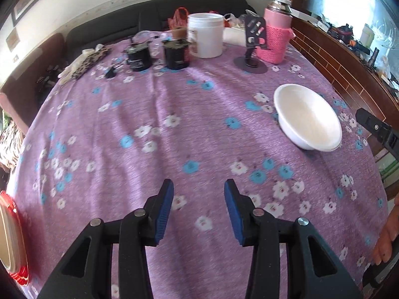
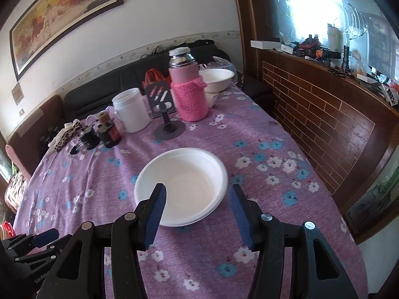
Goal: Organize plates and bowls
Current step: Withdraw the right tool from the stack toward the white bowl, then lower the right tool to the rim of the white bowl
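A white bowl [image 2: 184, 184] sits on the purple flowered tablecloth [image 2: 249, 149], just ahead of my right gripper [image 2: 198, 194], which is open and empty with its left finger over the bowl's near rim. The same bowl shows in the left wrist view [image 1: 308, 118] at the right. My left gripper [image 1: 198, 190] is open and empty above bare cloth [image 1: 149, 114]. A second white bowl [image 2: 217, 78] stands at the far end of the table behind the flask. A red-rimmed plate [image 1: 11, 236] shows at the left edge.
At the far end stand a pink knit-covered flask [image 2: 189, 94], a white plastic jar [image 2: 131, 109], a phone stand [image 2: 165, 114], two dark jars [image 2: 99, 134] and a leopard-print cloth [image 2: 64, 134]. A wooden partition [image 2: 324, 124] runs along the right side. A dark sofa [image 1: 149, 17] lies beyond.
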Action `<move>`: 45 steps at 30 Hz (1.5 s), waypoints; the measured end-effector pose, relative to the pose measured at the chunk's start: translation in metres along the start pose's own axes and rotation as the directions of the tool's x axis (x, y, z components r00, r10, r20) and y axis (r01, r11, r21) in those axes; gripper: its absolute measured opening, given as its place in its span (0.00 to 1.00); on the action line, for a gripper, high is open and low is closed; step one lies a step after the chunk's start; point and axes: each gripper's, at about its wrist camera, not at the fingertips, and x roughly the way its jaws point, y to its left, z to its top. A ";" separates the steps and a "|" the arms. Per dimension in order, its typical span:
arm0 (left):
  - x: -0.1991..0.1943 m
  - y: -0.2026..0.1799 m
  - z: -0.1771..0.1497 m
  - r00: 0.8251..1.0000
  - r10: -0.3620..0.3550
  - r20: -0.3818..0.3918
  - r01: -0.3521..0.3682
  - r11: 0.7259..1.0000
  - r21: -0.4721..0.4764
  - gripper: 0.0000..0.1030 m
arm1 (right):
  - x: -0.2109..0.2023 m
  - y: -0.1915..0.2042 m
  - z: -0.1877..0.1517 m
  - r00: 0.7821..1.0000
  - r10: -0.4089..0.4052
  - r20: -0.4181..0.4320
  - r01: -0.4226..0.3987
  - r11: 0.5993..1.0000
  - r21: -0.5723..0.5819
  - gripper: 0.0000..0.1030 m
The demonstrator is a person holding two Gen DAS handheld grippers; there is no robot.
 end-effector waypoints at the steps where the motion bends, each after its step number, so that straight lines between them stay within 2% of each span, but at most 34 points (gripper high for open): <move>1: 0.006 -0.006 0.005 1.000 -0.003 -0.007 0.003 1.000 0.005 0.40 | 0.004 -0.009 0.004 1.000 -0.007 -0.001 0.008 1.000 0.017 0.55; 5: 0.025 -0.026 0.021 0.999 -0.025 -0.038 0.026 1.000 0.015 0.40 | 0.020 -0.041 0.015 1.000 -0.004 -0.029 0.006 0.996 0.091 0.55; 11: 0.043 -0.037 0.041 0.998 -0.048 -0.051 0.047 0.999 -0.020 0.40 | 0.042 -0.066 0.015 0.992 0.102 -0.075 -0.084 0.974 0.209 0.55; 15: 0.049 -0.043 0.059 0.995 -0.086 -0.057 0.083 0.996 -0.043 0.40 | 0.062 -0.073 0.020 0.972 0.188 -0.137 -0.142 0.946 0.293 0.55; 18: 0.057 -0.049 0.072 0.990 -0.120 -0.075 0.117 0.992 -0.043 0.48 | 0.079 -0.077 0.028 0.957 0.214 -0.195 -0.142 0.934 0.328 0.55; 21: 0.068 -0.055 0.082 0.987 -0.128 -0.098 0.124 0.991 -0.048 0.48 | 0.093 -0.079 0.034 0.946 0.238 -0.222 -0.148 0.922 0.359 0.55; 29: 0.078 -0.051 0.088 0.976 -0.189 -0.104 0.180 0.980 -0.083 0.48 | 0.112 -0.077 0.027 0.929 0.277 -0.245 -0.171 0.909 0.381 0.55; 32: 0.078 -0.043 0.087 0.975 -0.199 -0.100 0.186 0.975 -0.124 0.48 | 0.113 -0.076 0.025 0.928 0.281 -0.245 -0.174 0.907 0.383 0.55; 38: 0.081 -0.048 0.086 0.968 -0.222 -0.121 0.210 0.972 -0.104 0.49 | 0.123 -0.072 0.018 0.916 0.296 -0.271 -0.173 0.901 0.397 0.54; 42: 0.073 -0.039 0.088 0.957 -0.266 -0.116 0.251 0.959 -0.130 0.49 | 0.126 -0.070 0.016 0.915 0.300 -0.269 -0.178 0.901 0.397 0.50; 45: 0.056 -0.032 0.090 0.954 -0.289 -0.080 0.277 0.951 -0.135 0.60 | 0.126 -0.070 0.015 0.914 0.306 -0.267 -0.184 0.899 0.398 0.45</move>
